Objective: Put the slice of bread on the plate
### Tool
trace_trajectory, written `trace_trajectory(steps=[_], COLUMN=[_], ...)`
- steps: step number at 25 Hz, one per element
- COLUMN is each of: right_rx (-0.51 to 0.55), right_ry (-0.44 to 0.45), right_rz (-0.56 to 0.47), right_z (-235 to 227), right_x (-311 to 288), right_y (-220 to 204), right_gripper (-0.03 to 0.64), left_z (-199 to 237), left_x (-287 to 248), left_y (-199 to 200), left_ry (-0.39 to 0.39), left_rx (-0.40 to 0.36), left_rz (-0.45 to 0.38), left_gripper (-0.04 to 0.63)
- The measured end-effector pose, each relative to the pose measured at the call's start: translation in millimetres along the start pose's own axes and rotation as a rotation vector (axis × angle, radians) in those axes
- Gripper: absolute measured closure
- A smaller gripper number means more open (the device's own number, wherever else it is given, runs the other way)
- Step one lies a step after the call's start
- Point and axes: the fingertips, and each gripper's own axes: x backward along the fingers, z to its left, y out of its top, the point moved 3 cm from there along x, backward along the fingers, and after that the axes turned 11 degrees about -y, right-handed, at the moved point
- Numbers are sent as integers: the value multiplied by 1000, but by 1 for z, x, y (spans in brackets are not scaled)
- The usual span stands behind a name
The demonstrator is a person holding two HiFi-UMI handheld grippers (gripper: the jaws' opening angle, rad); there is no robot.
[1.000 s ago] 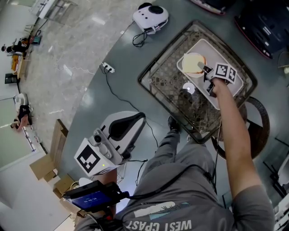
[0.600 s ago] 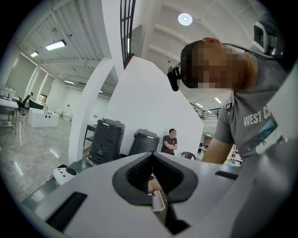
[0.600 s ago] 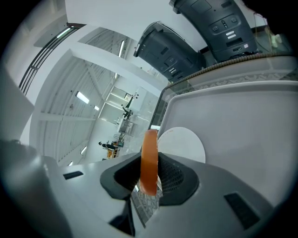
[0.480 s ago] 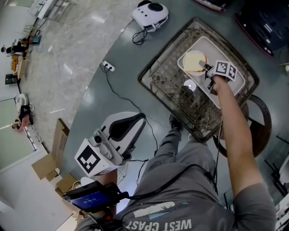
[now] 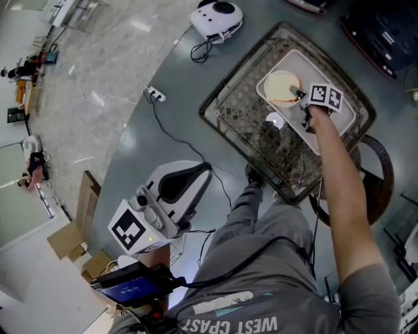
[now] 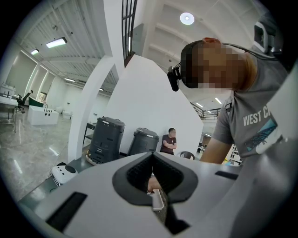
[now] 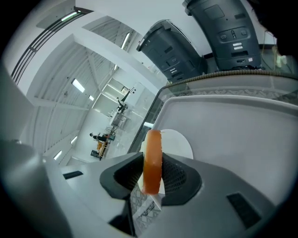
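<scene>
**Head view.** The right gripper (image 5: 300, 96) reaches over a white tray (image 5: 339, 121). That tray lies inside a dark wicker tray (image 5: 248, 130) on the far right of the grey table (image 5: 163, 130). The slice of bread (image 5: 282, 87) is at the gripper's tip, over the far-left end of the white tray. The left gripper (image 5: 199, 171) is held near the person's body at the near left, off the table edge and well apart from both trays. A white device (image 5: 217, 16) with a cable sits on the table's far edge.

**Left gripper view.** The jaws stand together, with nothing between them. The person's grey T-shirt (image 6: 251, 123) fills the right side beyond.

**Right gripper view.** The jaws are set narrow and clamped on the bread. The slice stands edge-on, its orange crust toward the camera. A round white plate (image 7: 179, 144) lies on the white tray directly beyond the slice. Whether the bread touches the plate cannot be told.
</scene>
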Motion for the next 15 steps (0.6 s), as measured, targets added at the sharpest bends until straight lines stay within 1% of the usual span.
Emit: trace_trajectory(steps=[8, 13, 15], right_rx=[148, 275, 310], right_ry=[-84, -169, -192], right_rz=[-11, -24, -28], right_z=[-1, -3, -4], right_x=[-1, 2, 2], right_y=[2, 4, 4], right_gripper=[512, 472, 466], left_z=[1, 0, 0], left_x=[3, 3, 5], left_y=[-3, -2, -2], left_ry=[-5, -8, -9], left_rx=[7, 10, 13], left_rz=[-7, -12, -12], left_gripper=[587, 586, 586])
